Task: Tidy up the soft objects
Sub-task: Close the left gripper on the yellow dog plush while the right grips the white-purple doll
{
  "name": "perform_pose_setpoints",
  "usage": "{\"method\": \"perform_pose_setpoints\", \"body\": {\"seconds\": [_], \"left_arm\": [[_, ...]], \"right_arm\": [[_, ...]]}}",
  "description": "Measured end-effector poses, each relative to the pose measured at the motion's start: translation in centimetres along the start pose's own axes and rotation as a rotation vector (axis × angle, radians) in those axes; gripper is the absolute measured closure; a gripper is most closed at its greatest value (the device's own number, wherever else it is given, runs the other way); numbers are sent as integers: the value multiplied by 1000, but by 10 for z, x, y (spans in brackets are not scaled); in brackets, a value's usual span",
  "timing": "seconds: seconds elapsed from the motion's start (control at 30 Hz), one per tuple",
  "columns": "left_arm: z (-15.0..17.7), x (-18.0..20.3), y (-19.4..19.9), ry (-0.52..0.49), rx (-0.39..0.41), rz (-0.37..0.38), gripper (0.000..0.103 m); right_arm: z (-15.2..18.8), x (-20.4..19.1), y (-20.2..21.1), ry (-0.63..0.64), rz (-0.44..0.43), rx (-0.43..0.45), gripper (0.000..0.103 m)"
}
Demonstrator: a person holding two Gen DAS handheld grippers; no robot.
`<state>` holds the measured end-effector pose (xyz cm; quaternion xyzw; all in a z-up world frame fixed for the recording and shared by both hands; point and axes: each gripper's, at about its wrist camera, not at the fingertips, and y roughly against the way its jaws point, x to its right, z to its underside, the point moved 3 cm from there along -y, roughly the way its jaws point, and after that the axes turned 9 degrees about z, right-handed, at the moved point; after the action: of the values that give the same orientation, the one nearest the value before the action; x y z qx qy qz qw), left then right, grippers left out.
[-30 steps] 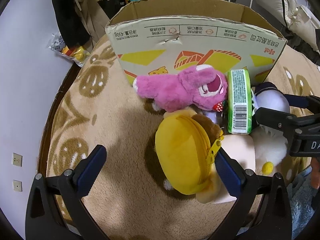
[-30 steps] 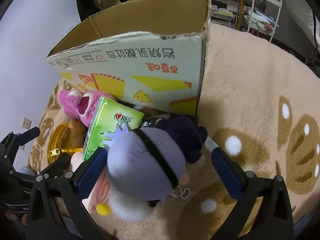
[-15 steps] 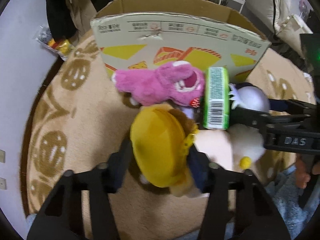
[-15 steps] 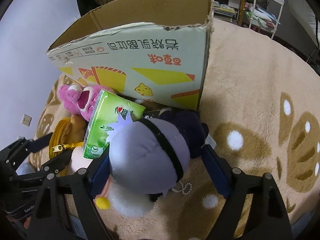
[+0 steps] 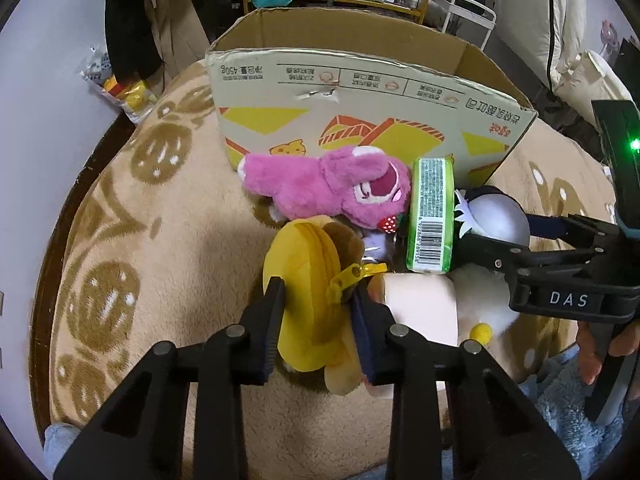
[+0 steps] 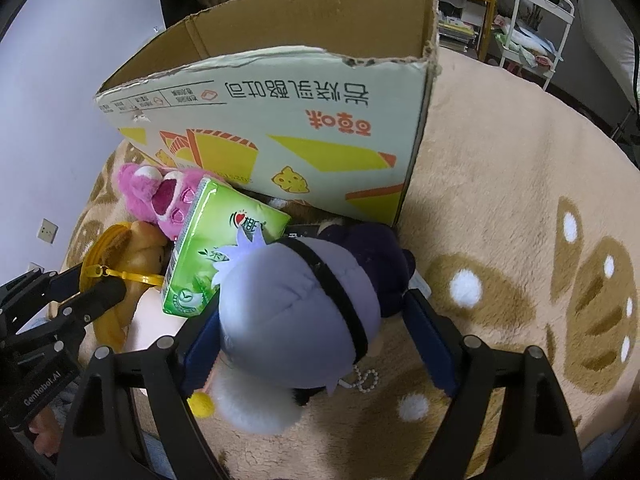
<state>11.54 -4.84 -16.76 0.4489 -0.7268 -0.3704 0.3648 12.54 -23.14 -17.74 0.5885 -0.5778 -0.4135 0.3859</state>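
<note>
The left tool (image 5: 318, 300) has just clenched onto the yellow pouch (image 5: 308, 276); the right tool (image 6: 316, 312) straddles the grey plush doll (image 6: 296, 312), pads against its sides, on the rug (image 6: 500, 184).

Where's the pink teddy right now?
The pink teddy lies on the rug against the front of the box, left of the green tissue pack and just behind the yellow pouch.
</note>
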Motion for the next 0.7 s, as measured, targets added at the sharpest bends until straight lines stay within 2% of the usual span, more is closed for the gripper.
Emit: {"method": "perform_pose_setpoints", "body": {"seconds": [0.5,0.6,0.7], "left_arm": [[-1,-9,8,57,20,42,74],[0,-8,11,60,25,39,75],[1,-7,14,58,31,35,75]], "right_arm": [[0,2,5,4,15,7,16],[2,3,7,7,13,8,20],[2,1,12,17,6,15,35]]}}
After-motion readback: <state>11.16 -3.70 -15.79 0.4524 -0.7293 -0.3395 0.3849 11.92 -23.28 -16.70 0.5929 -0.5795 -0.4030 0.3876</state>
